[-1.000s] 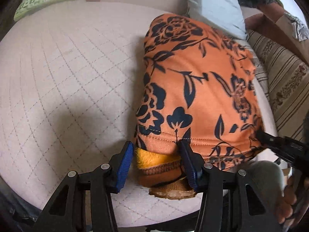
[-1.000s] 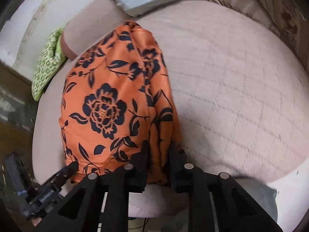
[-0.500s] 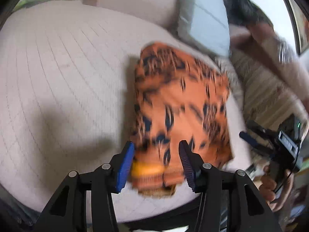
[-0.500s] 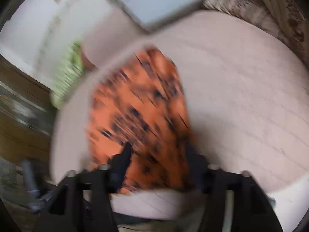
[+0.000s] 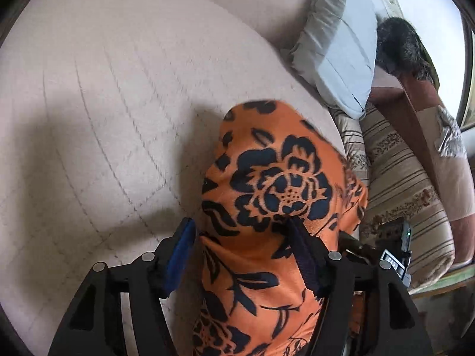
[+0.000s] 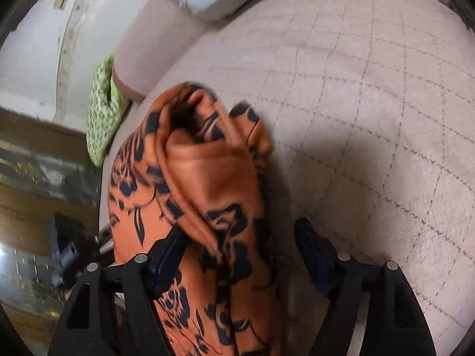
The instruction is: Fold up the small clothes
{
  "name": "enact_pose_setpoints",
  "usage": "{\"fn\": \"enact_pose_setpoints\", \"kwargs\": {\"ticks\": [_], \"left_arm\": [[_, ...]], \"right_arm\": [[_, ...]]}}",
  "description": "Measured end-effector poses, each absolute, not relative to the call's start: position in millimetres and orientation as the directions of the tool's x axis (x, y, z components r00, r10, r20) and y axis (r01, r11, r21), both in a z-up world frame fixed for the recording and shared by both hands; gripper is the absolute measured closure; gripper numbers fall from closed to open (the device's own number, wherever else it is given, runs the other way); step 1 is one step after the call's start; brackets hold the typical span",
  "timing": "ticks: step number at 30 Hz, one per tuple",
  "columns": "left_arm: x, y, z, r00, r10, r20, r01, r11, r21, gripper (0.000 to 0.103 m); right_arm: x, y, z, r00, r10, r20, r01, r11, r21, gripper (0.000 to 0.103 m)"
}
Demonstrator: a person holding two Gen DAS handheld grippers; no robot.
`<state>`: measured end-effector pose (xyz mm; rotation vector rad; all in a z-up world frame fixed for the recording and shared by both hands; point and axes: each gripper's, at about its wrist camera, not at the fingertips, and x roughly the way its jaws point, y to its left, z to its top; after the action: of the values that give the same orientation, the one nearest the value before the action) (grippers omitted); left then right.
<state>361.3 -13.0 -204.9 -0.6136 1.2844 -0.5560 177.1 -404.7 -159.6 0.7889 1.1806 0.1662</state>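
With my left gripper opening and right gripper spread around the orange black-flowered fleece garment, neither pinching, I judge regripping comes next.

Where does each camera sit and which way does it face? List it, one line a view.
Left wrist: on the left gripper, facing down along its opening jaws at the orange garment between them, on the quilted cushion.
Right wrist: on the right gripper, same downward look; garment between its opening jaws.
Shared: garment, cushion.

Quilted beige cushion, perhaps sofa.
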Motion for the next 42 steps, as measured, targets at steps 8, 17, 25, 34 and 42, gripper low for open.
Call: {"fn": "enact_pose_setpoints", "kwargs": {"ticks": [8,17,25,34,42], "left_arm": [[362,-8,-243,0.144,-0.784,-0.604,-0.080,0.599,-0.797,0.042],[328,5,-200,0.176,-0.789,-0.589,-0.047,0.591,-0.805,0.076],[286,91,-129,0.284,-0.795,-0.536,0.007,0.561,-0.828,0.076],[315,168,-97,0.368,-0.775,-0.514,0.003,0.553,-0.833,0.076],[342,234,-178,0.284,-0.599,-0.748,-0.195,0.728,-0.657,0.060]], "right_arm": [[176,-402,-166,0.378,0.586,-0.717,0.273,0.669,0.691,0.052],[170,-387,-151,0.399,0.568,-0.720,0.238,0.694,0.679,0.082],[146,-329,-96,0.480,0.641,-0.599,0.115,0.631,0.767,0.083],[229,-267,-54,0.431,0.650,-0.626,0.009,0.691,0.723,0.083],[277,-223,-145,0.292,0.701,-0.650,0.096,0.655,0.750,0.081]]}}
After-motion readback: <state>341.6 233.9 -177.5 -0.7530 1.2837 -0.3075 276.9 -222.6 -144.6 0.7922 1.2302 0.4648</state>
